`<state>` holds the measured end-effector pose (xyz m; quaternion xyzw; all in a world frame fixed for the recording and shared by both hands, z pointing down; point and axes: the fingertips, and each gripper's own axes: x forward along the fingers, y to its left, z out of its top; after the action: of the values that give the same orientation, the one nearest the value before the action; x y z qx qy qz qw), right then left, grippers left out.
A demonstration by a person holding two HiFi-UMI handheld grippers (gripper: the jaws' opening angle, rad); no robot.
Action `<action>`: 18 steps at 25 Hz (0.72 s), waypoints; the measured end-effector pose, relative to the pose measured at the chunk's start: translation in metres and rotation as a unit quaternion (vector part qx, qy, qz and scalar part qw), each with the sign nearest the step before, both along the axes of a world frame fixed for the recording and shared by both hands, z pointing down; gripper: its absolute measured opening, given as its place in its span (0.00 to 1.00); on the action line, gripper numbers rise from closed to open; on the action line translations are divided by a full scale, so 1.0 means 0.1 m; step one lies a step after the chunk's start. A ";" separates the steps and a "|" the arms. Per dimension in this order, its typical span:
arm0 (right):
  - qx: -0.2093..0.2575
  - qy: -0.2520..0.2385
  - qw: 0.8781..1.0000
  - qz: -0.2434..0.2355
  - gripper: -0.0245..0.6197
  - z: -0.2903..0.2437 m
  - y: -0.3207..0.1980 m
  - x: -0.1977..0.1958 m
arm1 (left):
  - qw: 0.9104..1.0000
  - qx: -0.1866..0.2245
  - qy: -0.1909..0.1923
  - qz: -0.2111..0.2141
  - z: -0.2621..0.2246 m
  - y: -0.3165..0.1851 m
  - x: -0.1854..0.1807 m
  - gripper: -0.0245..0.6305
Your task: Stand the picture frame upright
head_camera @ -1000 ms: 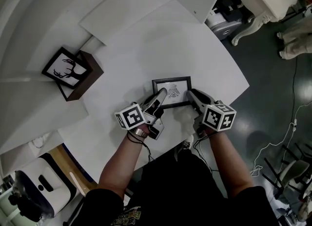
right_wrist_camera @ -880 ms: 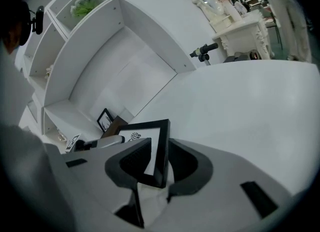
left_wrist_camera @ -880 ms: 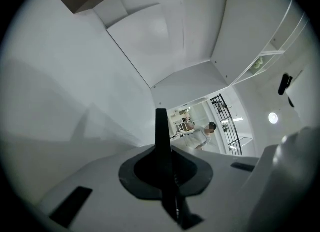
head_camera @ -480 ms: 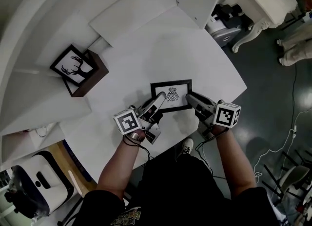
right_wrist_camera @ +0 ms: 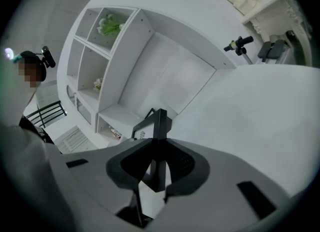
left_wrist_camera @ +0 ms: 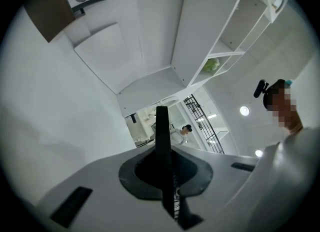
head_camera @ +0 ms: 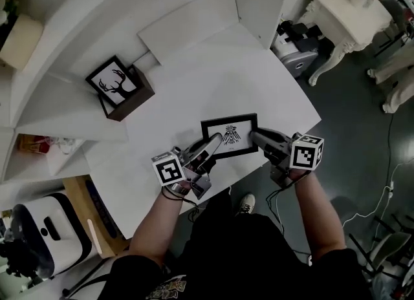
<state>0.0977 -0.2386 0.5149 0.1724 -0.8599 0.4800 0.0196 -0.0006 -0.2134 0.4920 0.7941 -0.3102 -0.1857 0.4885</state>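
- Left gripper [head_camera: 215,141] was closed tight on the left side bar of the picture frame [head_camera: 228,136]. In the left gripper view the frame [left_wrist_camera: 162,146] appeared edge-on, clamped between the jaws.
- Beyond that gripper, toward the far left of the white counter [head_camera: 213,72], a second frame [head_camera: 115,83] with an antler silhouette leaned against a brown box [head_camera: 134,96], well apart from the work.
- Picture frame: black, landscape format, bird print visible from the head view. It was spanned between the two grippers over the near edge of the counter. Contact between its lower bar and the counter could not be determined.
- Right gripper [head_camera: 254,136] had just been closing its jaws, with the frame's right side bar [right_wrist_camera: 159,126] between them. The pads pressed on the bar from both sides.
- A white shelf unit [right_wrist_camera: 107,76] filled the background of the right gripper view, with a green plant [right_wrist_camera: 111,25] in an upper compartment.
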 end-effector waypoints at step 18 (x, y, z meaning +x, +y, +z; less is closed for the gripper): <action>0.167 0.040 0.979 -0.113 0.15 -0.77 0.84 0.28 | 0.979 0.092 -0.182 0.020 -0.63 0.94 0.35 0.15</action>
<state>0.1253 -0.1549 0.4381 0.0937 -0.9405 0.3170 0.0788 0.0345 -0.1190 0.4291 0.8623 -0.3597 -0.0558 0.3521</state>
